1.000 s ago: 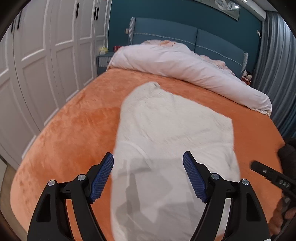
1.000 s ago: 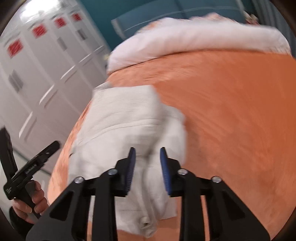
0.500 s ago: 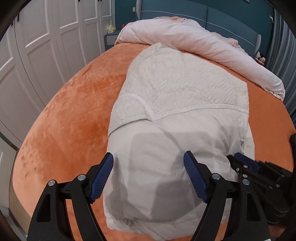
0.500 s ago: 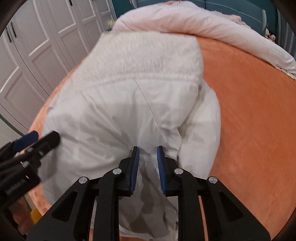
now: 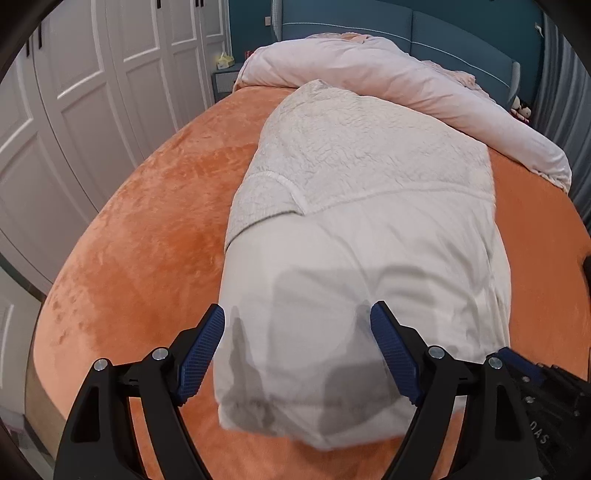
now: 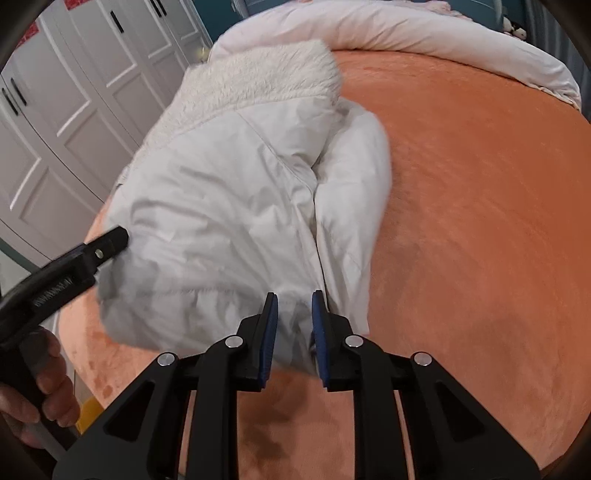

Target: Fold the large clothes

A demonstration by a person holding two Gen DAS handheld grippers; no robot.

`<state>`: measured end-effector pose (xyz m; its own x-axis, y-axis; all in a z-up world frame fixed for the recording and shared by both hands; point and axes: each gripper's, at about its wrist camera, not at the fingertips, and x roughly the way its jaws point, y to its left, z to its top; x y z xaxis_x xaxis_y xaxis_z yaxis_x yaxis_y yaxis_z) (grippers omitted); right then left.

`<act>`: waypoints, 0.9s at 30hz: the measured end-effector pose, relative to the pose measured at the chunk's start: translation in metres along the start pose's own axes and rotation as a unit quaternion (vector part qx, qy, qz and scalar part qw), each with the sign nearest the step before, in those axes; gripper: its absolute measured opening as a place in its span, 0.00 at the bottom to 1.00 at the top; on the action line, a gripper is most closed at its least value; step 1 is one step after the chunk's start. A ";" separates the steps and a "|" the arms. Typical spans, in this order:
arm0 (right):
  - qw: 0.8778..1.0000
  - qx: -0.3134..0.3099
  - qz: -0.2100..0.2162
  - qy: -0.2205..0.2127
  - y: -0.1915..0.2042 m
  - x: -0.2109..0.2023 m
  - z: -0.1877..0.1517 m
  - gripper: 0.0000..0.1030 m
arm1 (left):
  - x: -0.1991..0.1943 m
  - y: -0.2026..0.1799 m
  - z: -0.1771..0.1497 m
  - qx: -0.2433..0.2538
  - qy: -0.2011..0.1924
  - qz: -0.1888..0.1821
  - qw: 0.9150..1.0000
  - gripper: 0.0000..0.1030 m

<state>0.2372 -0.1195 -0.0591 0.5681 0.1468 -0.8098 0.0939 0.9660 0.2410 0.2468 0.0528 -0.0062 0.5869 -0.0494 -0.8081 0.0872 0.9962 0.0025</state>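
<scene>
A large white coat (image 5: 362, 236) lies folded on the orange bed (image 5: 147, 229), its smooth shell near me and its fleecy lining (image 5: 369, 147) beyond. My left gripper (image 5: 297, 354) is open, its blue pads astride the coat's near folded end. In the right wrist view the coat (image 6: 229, 192) lies left of centre. My right gripper (image 6: 294, 332) is shut on the coat's near edge, with cloth bunched between the pads. The left gripper's finger (image 6: 92, 254) shows at the coat's left side.
A rolled pale pink duvet (image 5: 388, 77) lies across the head of the bed before a blue headboard (image 5: 406, 22). White wardrobe doors (image 5: 85, 92) stand close on the left. Grey curtains (image 5: 561, 74) hang on the right. Bare orange cover (image 6: 480, 221) spreads right of the coat.
Both grippers have come down and closer to the coat's near end. The near part of the coat now lies folded over, shell side up. The right gripper stays shut on its edge.
</scene>
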 end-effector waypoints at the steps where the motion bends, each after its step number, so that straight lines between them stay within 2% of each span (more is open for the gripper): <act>1: 1.000 -0.004 -0.002 0.003 0.000 0.001 -0.003 0.17 | -0.003 -0.001 -0.003 -0.001 0.001 -0.001 1.000 0.78; 4: 0.998 -0.046 -0.038 0.025 0.004 0.006 -0.017 0.16 | -0.009 -0.002 -0.014 -0.002 0.008 -0.001 1.000 0.78; 6: 0.997 -0.063 -0.050 0.021 0.011 -0.001 -0.026 0.16 | -0.014 -0.004 -0.022 -0.001 0.010 0.000 1.000 0.78; 9: 0.996 -0.073 -0.054 0.013 0.015 -0.016 -0.037 0.21 | -0.021 -0.007 -0.033 0.005 0.011 0.006 1.000 0.77; 15: 0.997 -0.060 -0.052 -0.022 0.016 -0.050 -0.049 0.23 | -0.031 -0.012 -0.055 0.010 0.019 0.015 1.000 0.77; 18: 0.996 -0.054 -0.058 -0.049 0.016 -0.067 -0.051 0.28 | -0.037 -0.016 -0.064 0.013 0.021 0.019 1.000 0.77; 22: 0.994 -0.046 -0.070 -0.076 0.022 -0.078 -0.055 0.42 | -0.044 -0.019 -0.074 0.018 0.019 0.029 0.999 0.79; 27: 0.992 -0.038 -0.079 -0.088 0.022 -0.088 -0.070 0.50 | -0.051 -0.025 -0.092 0.027 0.013 0.040 0.999 0.80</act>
<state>0.1324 -0.0963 -0.0199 0.6860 -0.0403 -0.7265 0.1353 0.9881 0.0729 0.1409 0.0374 -0.0191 0.5720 0.0333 -0.8196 0.0847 0.9914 0.0994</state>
